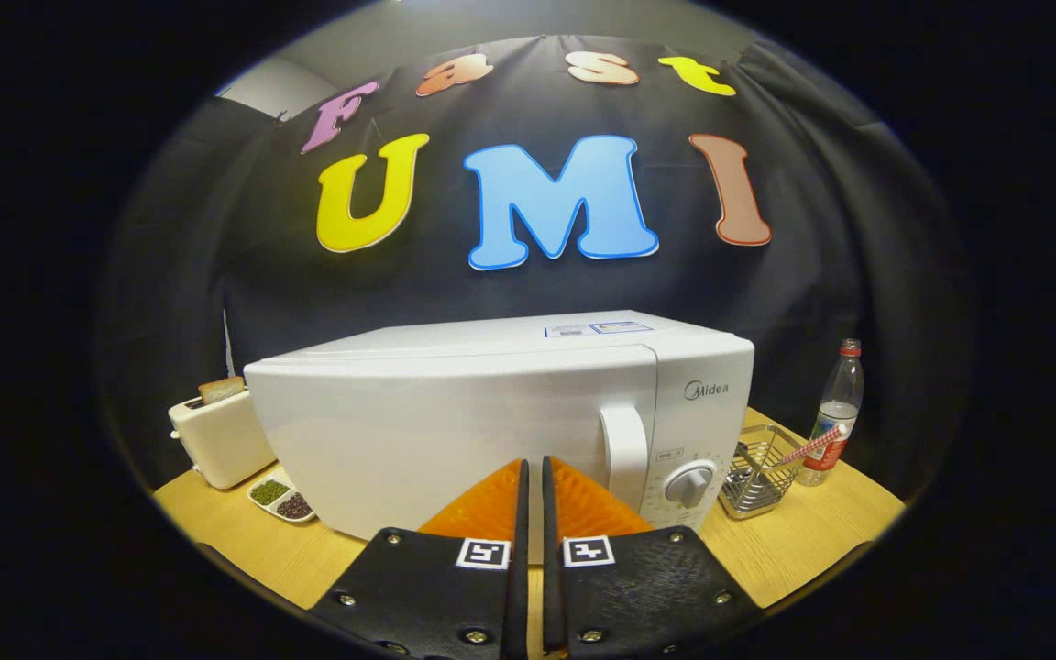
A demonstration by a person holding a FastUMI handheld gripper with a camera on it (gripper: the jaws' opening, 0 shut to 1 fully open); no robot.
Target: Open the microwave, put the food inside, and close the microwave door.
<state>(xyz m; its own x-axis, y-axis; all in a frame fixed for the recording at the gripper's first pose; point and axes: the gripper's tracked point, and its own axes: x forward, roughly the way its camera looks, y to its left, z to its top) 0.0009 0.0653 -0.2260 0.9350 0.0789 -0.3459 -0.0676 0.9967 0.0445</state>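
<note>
Your hand-held gripper (534,467) has its two fingers pressed together with nothing between them, only a thin slit showing, and their tips point at the lower front of the microwave (500,417) just ahead. The microwave sits on the bench (803,541) with its door (455,431) closed; the door's upright handle (624,456) stands just right of your fingertips, and the round knob (689,485) on the control panel lies a little further right of that. Beyond the microwave's right side you have a wire basket (757,478) on the bench with a striped straw (812,445) leaning out of it, and a clear plastic bottle (835,412) with a red cap standing just beside the basket. Off to the left of your fingers, a toaster (216,440) with a slice of bread (221,390) poking up sits next to the microwave, and in front of it lies a small divided dish (280,500) holding green and dark beans.
</note>
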